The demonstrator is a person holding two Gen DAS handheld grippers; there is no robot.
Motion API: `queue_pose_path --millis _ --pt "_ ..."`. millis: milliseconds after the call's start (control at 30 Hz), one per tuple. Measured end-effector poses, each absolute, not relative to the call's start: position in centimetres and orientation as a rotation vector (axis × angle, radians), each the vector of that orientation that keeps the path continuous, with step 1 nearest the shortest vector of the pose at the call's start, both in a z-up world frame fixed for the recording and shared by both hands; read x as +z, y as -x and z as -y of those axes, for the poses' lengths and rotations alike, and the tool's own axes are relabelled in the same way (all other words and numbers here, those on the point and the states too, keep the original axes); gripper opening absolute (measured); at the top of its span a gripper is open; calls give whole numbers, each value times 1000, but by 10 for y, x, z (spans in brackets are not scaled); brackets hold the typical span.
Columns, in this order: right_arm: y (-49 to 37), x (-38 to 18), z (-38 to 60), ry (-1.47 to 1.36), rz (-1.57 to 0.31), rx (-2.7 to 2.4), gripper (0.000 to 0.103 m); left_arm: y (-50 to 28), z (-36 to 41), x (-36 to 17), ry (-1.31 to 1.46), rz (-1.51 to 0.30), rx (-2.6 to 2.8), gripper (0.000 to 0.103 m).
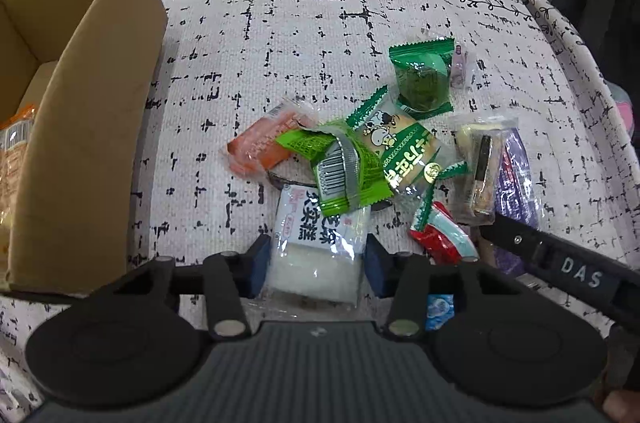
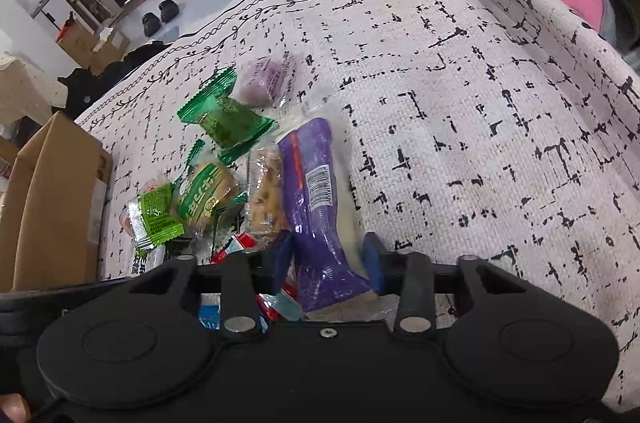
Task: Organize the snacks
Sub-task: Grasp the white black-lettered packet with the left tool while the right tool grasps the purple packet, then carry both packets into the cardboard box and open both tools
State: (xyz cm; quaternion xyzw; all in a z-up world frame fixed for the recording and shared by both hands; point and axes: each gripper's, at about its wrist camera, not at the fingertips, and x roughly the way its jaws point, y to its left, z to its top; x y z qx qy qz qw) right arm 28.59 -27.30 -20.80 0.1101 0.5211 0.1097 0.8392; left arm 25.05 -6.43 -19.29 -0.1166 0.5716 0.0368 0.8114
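Two tools were at work: your left tool [image 1: 313,260] clamped the white packet [image 1: 316,243], while your right tool [image 2: 328,259] straddled the purple packet [image 2: 316,199], jaws apart.

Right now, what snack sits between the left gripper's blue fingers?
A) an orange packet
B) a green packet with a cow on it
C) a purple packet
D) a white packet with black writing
D: in the left wrist view, the white packet lies between the left gripper's blue fingers, while the cow packet and orange packet lie farther out in the pile.
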Motion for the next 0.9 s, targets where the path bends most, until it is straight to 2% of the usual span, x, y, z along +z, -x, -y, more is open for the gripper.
queue_pose_path --millis 100,233,900 --pt "-282 -201 276 -250 -1083 241 27 -246 64 -183 258 -1201 70 46" --pt "-277 -192 279 -285 -1050 235 24 -241 61 -168 281 -1171 53 46" --pt "-239 -128 257 -402 -893 315 24 -202 34 -99 312 -1025 37 46"
